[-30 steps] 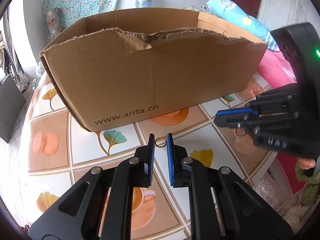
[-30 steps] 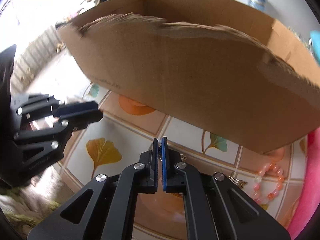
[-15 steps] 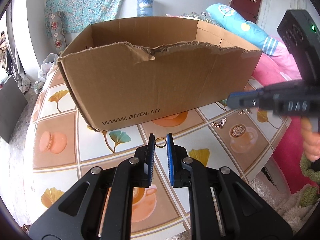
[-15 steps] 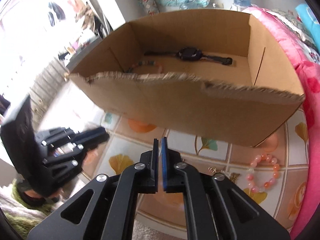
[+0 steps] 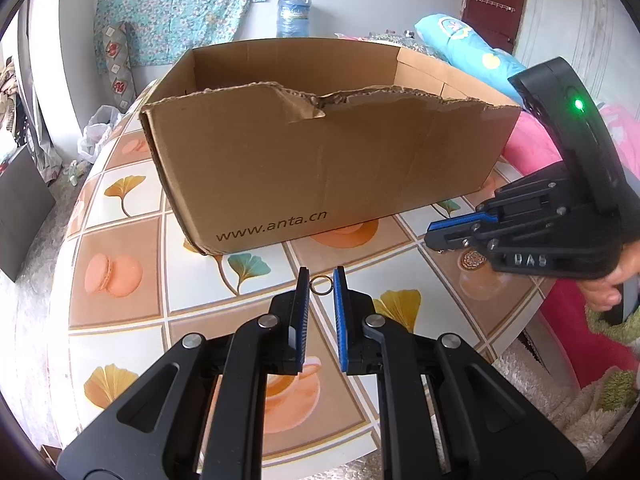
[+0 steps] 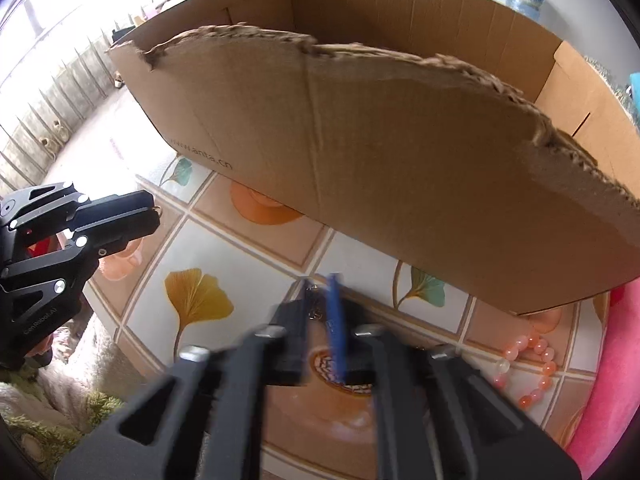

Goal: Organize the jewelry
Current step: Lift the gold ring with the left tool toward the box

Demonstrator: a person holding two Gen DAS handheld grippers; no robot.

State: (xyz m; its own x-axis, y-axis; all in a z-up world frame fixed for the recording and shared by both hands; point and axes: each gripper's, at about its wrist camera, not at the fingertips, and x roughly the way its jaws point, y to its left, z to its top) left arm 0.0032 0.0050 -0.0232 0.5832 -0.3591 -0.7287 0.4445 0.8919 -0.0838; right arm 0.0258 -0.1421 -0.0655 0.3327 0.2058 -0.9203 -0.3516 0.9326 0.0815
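1. While the left gripper pinches a small ring at lower centre, above the table, a loose hold could drop it.
2. The right gripper, closed on a small chain at lower centre, could snag it on the cardboard box.

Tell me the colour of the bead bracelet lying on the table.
Pink and coral bead bracelet, with a few pale beads; clearest in the right wrist view.

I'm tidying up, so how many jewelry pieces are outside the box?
3: a ring in the left gripper; a small chain piece between the closing jaws of the right gripper; a bead bracelet near the box. Others may be hidden.
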